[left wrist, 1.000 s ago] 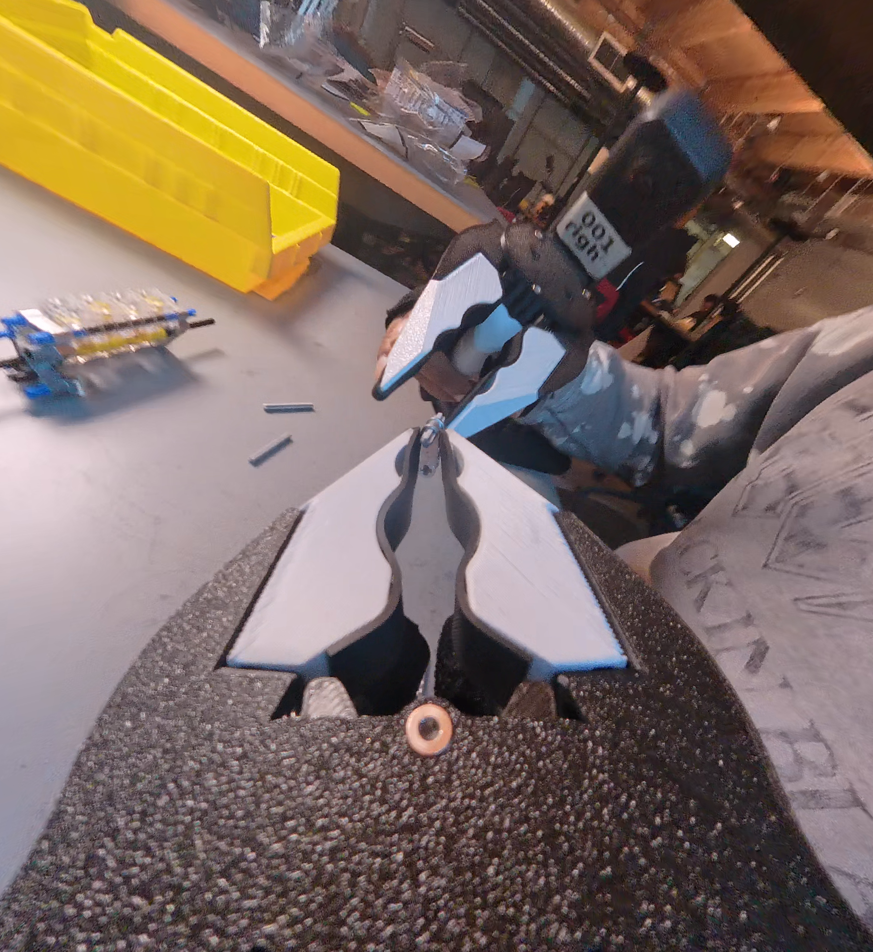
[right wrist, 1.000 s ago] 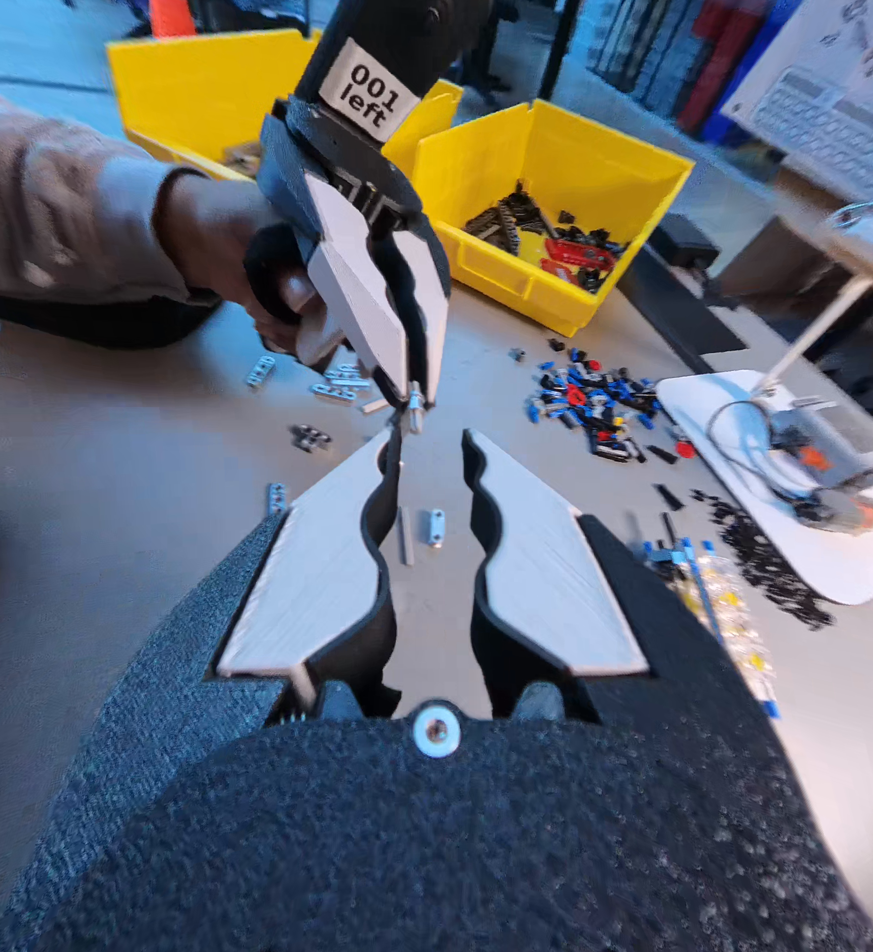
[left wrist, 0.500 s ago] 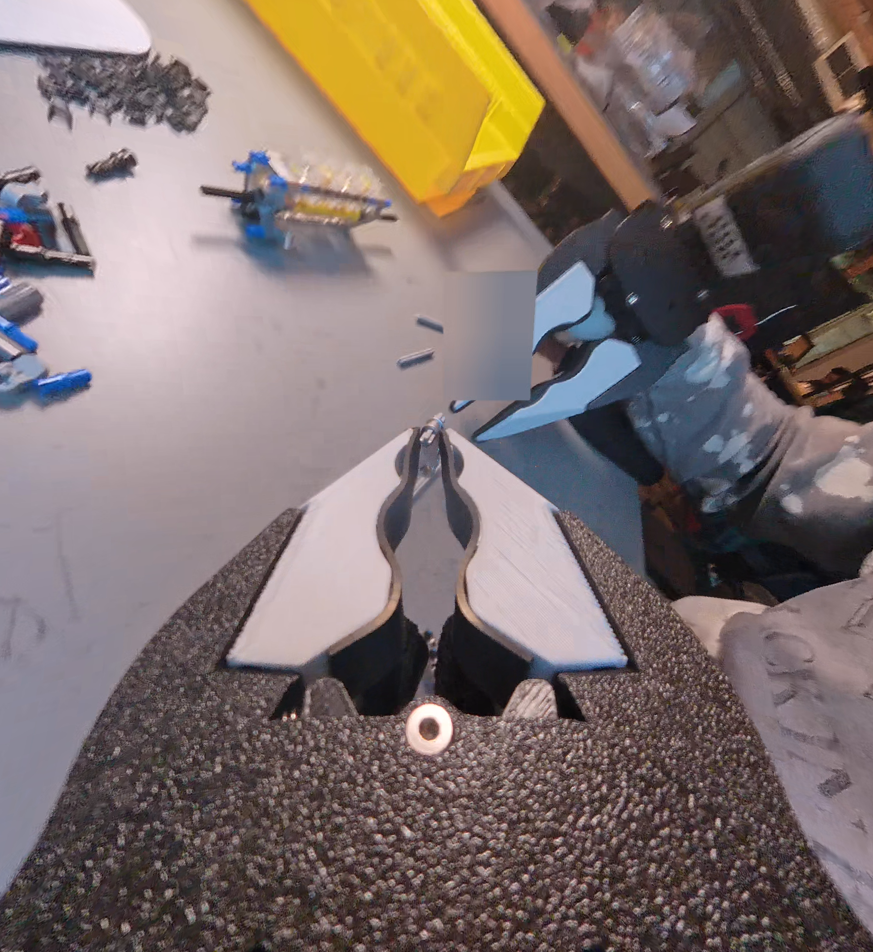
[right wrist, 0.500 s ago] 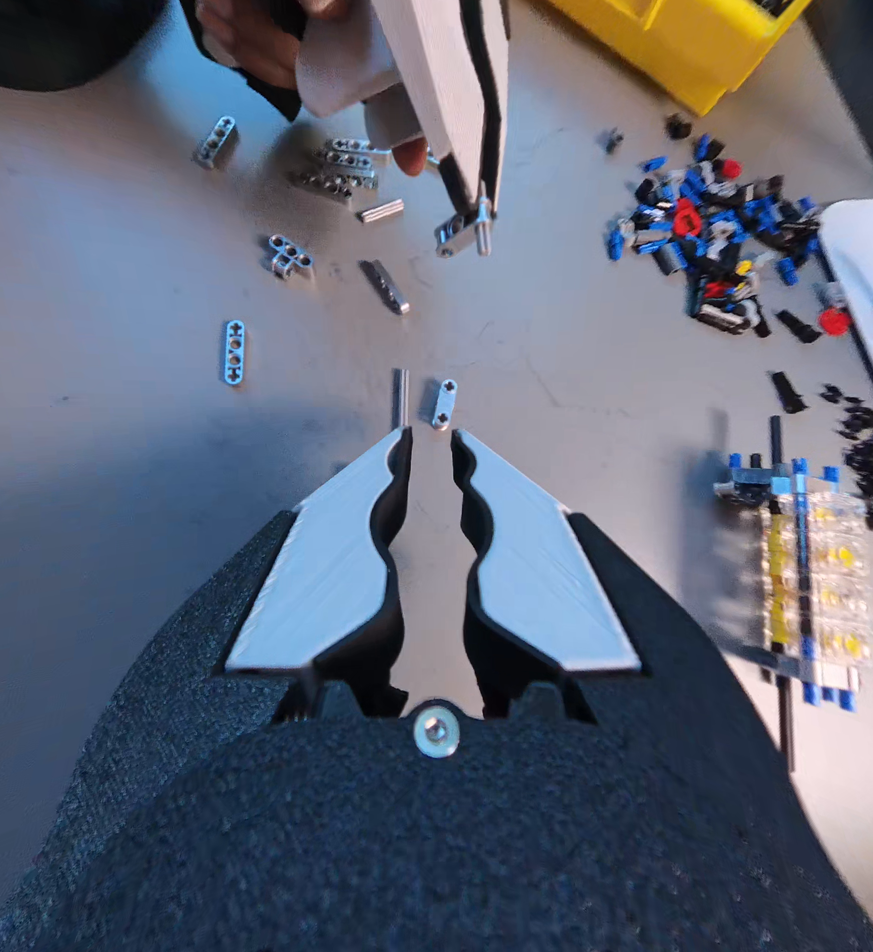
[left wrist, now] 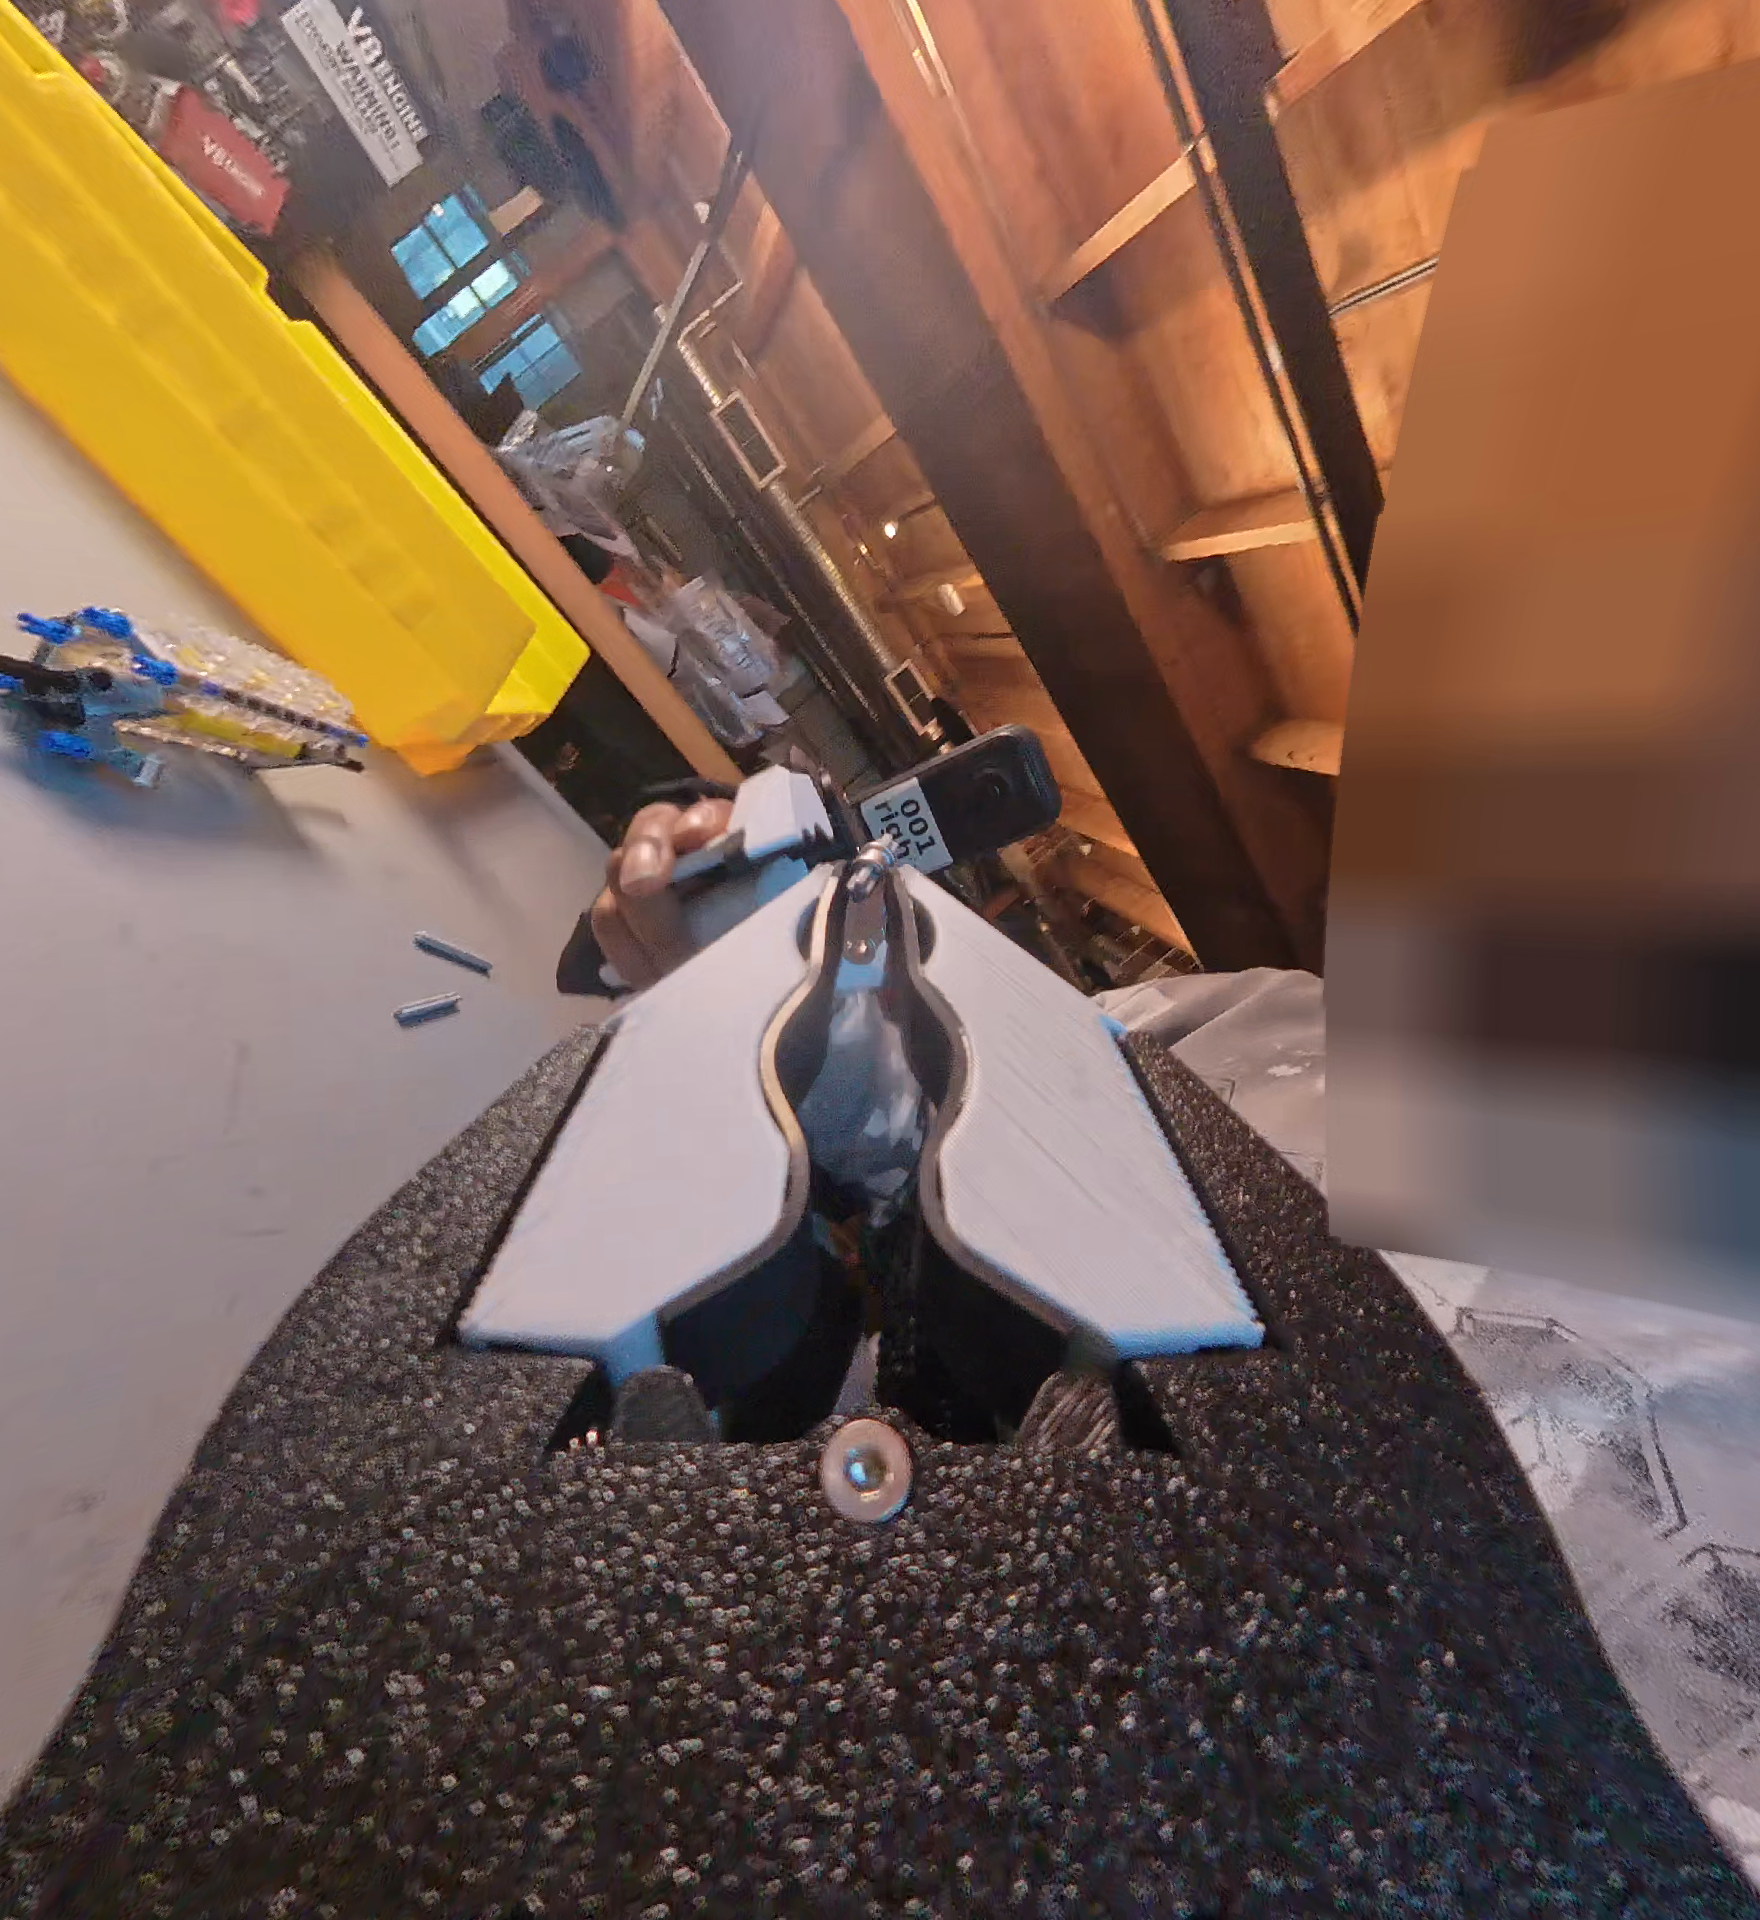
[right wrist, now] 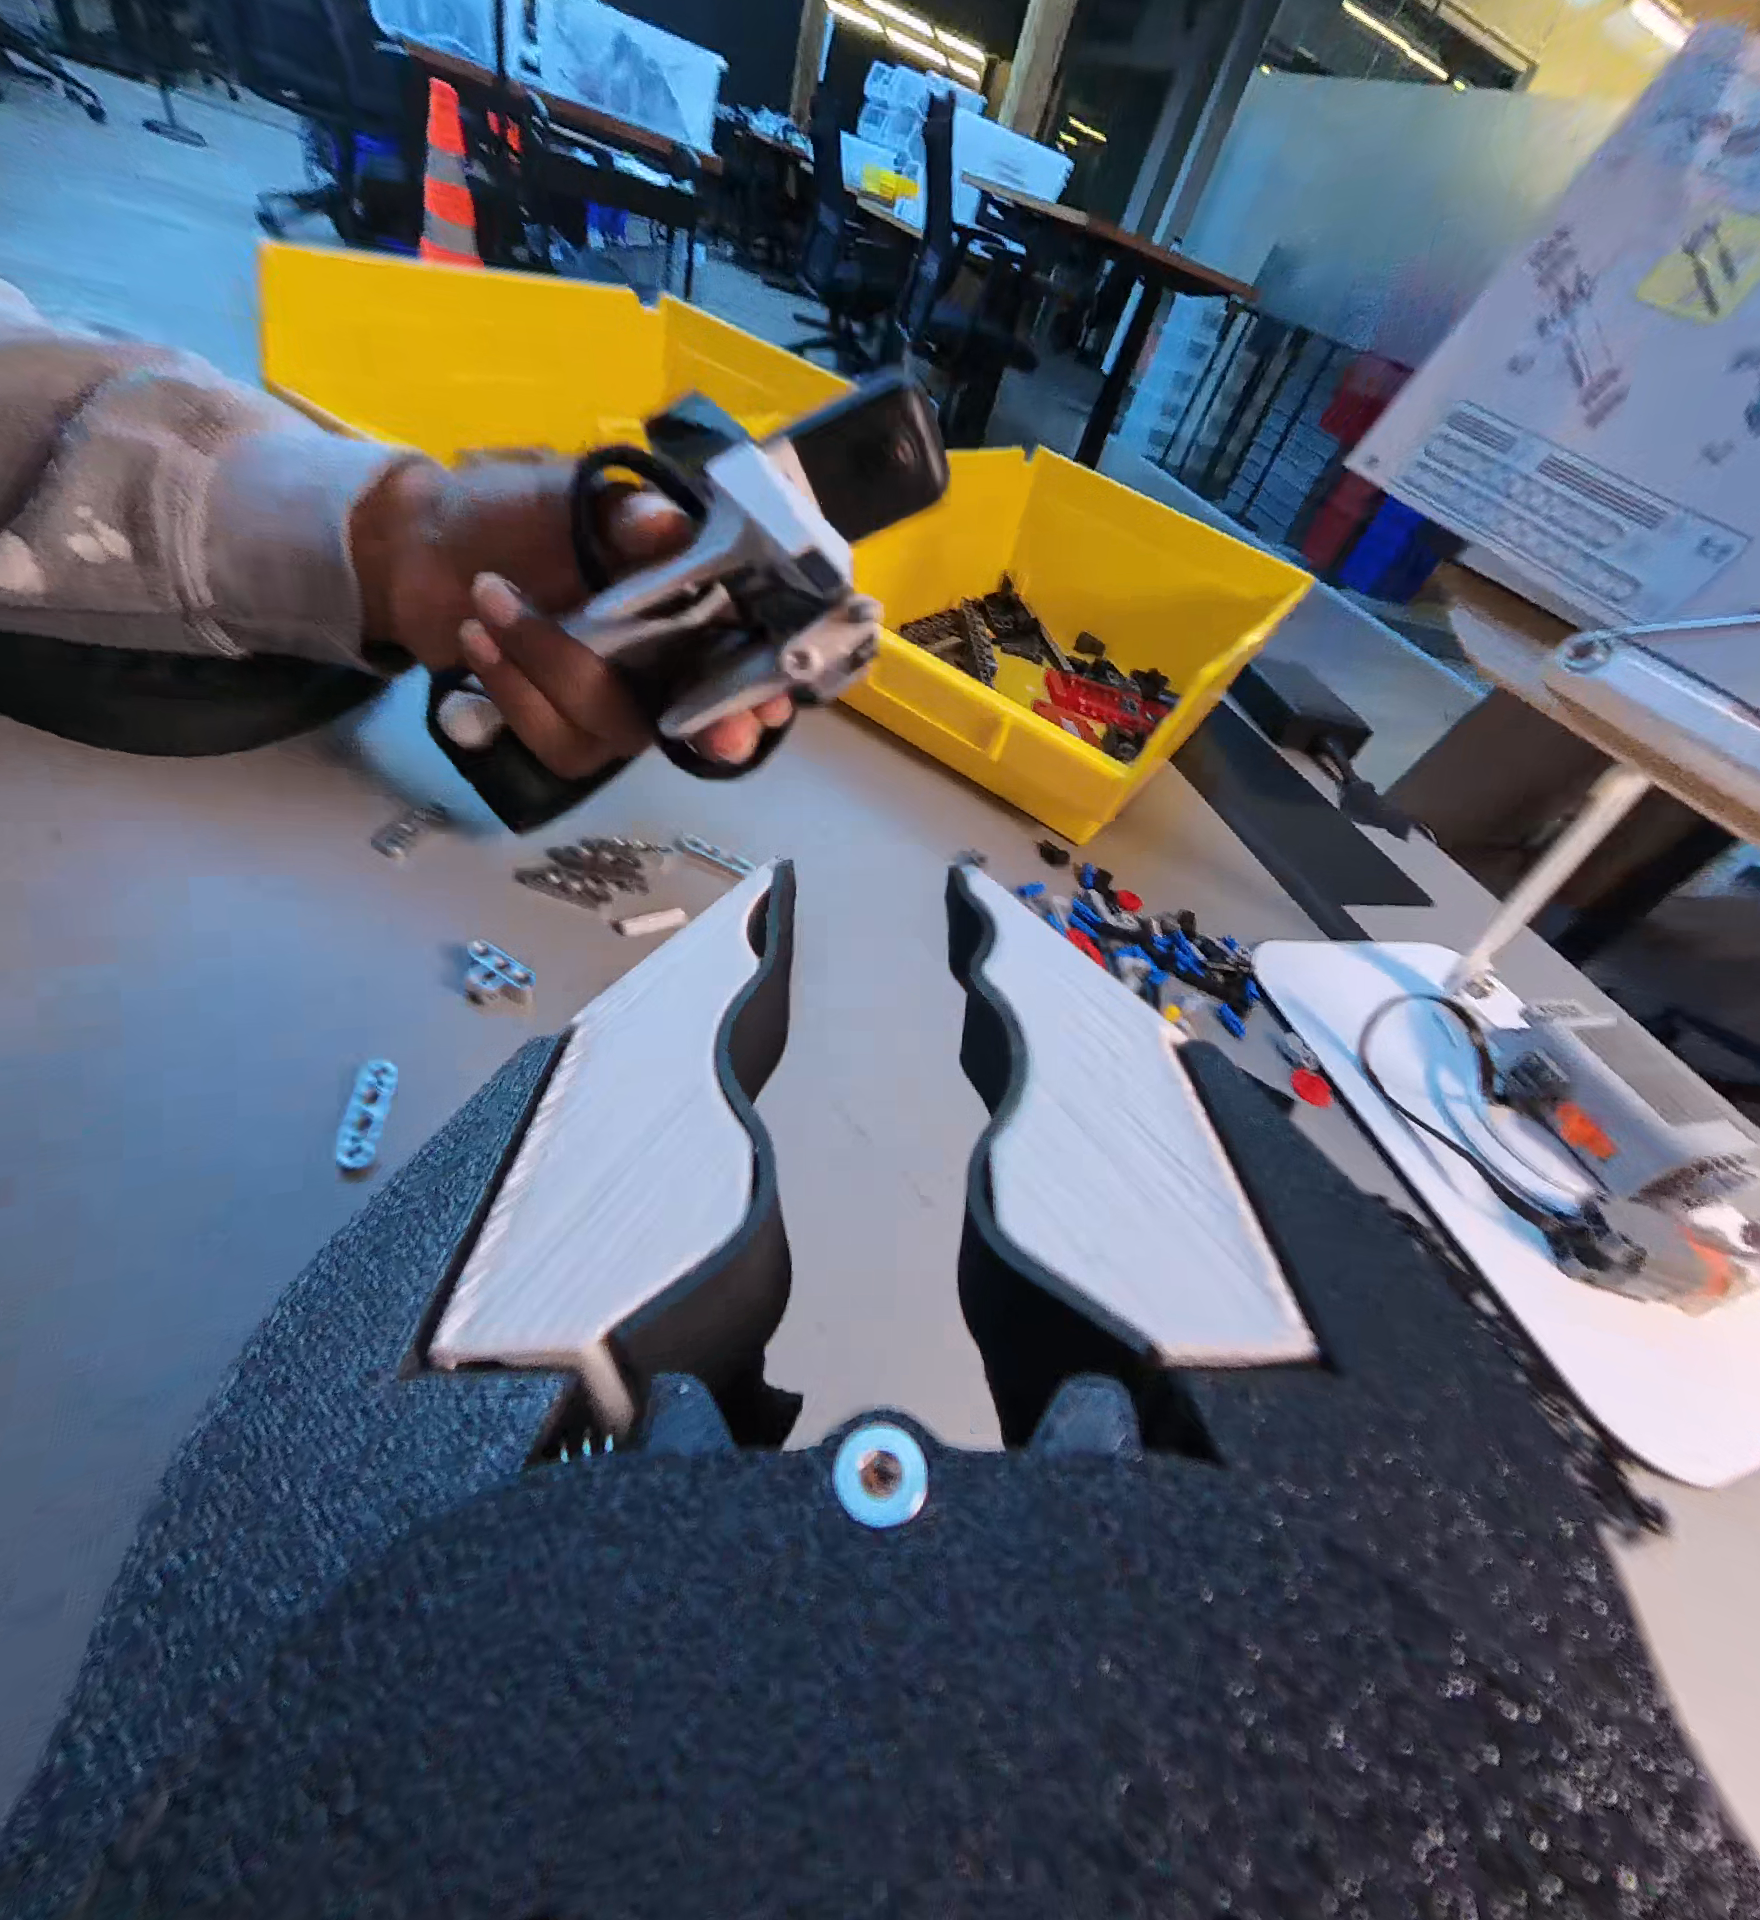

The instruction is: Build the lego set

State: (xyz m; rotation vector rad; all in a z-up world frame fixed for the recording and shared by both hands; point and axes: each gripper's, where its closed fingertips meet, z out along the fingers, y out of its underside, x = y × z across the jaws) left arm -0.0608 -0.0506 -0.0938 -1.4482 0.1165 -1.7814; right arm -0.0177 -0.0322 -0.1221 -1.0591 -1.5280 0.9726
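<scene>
While left tongs [left wrist: 868, 883] pinch a small grey piece [left wrist: 863, 881], right tongs [right wrist: 871, 883] spread, above grey table [right wrist: 180, 935]

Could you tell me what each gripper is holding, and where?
Left gripper pinches a small grey pin-and-connector piece at its lower end; right gripper is open, holding nothing.

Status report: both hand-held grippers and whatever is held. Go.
Left hand-held gripper shut on small grey pin piece, raised off the table. Right hand-held gripper open, empty, over table. Loose parts just ahead of it.
</scene>
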